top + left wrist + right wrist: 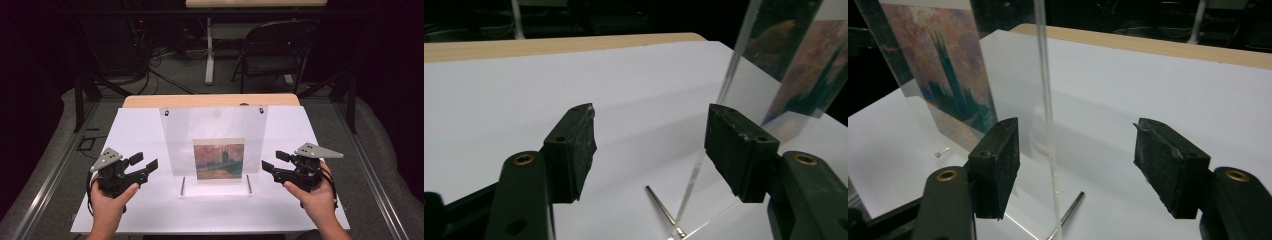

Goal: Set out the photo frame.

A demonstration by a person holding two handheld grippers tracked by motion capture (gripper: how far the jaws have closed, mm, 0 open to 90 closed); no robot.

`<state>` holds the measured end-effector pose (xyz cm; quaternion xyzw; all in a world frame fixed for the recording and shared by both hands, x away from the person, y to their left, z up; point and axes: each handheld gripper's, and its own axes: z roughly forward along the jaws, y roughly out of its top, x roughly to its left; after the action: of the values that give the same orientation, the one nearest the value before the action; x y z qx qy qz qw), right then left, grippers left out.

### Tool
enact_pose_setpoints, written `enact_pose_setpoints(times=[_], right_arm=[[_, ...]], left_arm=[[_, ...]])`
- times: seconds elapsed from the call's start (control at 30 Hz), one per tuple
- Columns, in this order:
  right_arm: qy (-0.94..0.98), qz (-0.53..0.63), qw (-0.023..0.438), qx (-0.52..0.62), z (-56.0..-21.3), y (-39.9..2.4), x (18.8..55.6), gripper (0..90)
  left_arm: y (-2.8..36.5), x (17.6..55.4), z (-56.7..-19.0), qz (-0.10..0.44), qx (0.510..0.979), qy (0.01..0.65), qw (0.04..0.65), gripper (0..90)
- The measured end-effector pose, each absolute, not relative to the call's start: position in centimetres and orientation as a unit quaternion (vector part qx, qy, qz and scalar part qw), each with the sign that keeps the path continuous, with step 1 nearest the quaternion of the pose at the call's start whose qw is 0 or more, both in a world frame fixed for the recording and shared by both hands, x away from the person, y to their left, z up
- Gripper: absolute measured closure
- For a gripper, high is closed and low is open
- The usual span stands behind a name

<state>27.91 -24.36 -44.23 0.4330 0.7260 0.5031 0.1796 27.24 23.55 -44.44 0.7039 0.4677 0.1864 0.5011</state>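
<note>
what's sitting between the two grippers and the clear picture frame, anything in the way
Nothing visible. The left gripper and right gripper sit open on either side of the clear frame, with bare white sheet between each and its edge. Each gripper view shows the frame's edge beyond the open jaws, touching neither pad.

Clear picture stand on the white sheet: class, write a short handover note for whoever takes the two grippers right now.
Left gripper: open, nothing between its jaws, just left of the clear picture stand.
Right gripper: open, nothing between its jaws, just right of the stand; the stand's edge shows ahead of its jaws in the right gripper view.
Things: the stand is upright mid-table on the white sheet, with the painting print in its lower part. Two metal pins jut forward at its base.
Done: the stand is standing with neither gripper on it.
Left: probably nothing but backing the hands off; check that it stands steady.
</note>
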Motion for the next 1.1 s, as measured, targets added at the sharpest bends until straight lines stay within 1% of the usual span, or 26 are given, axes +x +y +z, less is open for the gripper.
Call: enact_pose_setpoints(times=[0.2, 0.43, 0.83, 1.1], right_arm=[[0.718, 0.493, 0.192, 0.452, -44.7, -25.5, 27.6, 33.8], [0.712, 0.472, 0.223, 0.470, -46.1, -26.4, 27.2, 33.9], [0.708, 0.446, 0.234, 0.495, -50.0, -26.3, 26.8, 34.6], [0.711, 0.438, 0.218, 0.505, -52.2, -26.0, 27.0, 34.6]], left_arm=[[24.9, 26.8, -45.3, 0.205, 0.695, 0.484, 0.491, 34.8], [26.5, 26.3, -47.4, 0.210, 0.683, 0.509, 0.480, 34.9], [27.1, 25.7, -50.9, 0.204, 0.670, 0.536, 0.471, 35.2], [26.8, 25.8, -52.2, 0.204, 0.679, 0.538, 0.456, 35.8]])
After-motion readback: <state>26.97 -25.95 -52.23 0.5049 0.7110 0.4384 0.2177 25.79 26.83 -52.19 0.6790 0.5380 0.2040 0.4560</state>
